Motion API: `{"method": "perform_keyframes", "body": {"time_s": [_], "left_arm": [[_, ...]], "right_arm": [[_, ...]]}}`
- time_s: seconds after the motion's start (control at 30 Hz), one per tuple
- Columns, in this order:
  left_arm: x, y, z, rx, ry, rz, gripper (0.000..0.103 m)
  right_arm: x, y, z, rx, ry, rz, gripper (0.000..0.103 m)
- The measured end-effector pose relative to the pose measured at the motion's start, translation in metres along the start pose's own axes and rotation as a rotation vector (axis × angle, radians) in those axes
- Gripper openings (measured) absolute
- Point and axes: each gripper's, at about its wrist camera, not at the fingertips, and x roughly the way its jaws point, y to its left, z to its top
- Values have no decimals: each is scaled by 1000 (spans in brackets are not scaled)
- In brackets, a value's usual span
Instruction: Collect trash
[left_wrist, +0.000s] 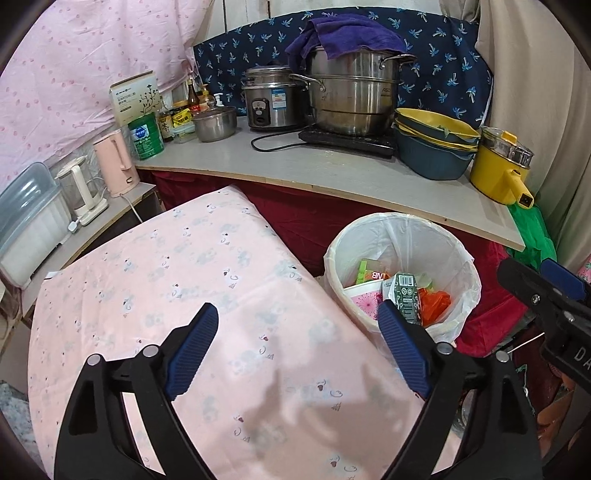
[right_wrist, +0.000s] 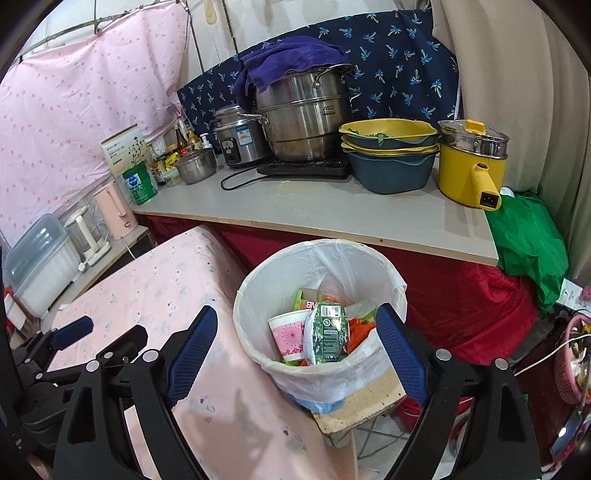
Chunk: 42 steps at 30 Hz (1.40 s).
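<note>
With both your left tool (left_wrist: 297, 349) and right tool (right_wrist: 295, 349) standing apart and empty, the trash lies in the lined bin (right_wrist: 258, 295) beside the pink-covered table (left_wrist: 184, 295), light, crushable, so hold the green carton (right_wrist: 327, 332) by its sides.

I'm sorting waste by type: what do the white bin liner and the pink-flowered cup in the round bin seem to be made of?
The white bin liner looks like thin, semi-translucent plastic film: it wrinkles, shines softly and folds over the round bin's rim. The pink-flowered cup looks like matte printed paper or card with a white inside, though coated plastic cannot be ruled out.
</note>
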Motion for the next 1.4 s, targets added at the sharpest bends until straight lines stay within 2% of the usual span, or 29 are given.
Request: {"method": "perform_keyframes", "body": {"time_s": [0.3,0.33,0.4,1.0,1.4], "left_arm": [[-7,7,-14,-3,11,41,89],[-7,8,-16,-6,16,45,89],[-9,9,-19,-7,20,45,89],[-19,12,-38,-20,21,64,91],[-21,12,-37,-33,19,64,91]], "right_arm": [[-7,11,-12,-58,26,-10,87],[-7,11,-14,-56,28,-11,88],[-8,10,-16,-55,29,-9,97],[-15,17,-34,-96,40,-52,97],[-15,17,-36,-104,48,-53,97]]}}
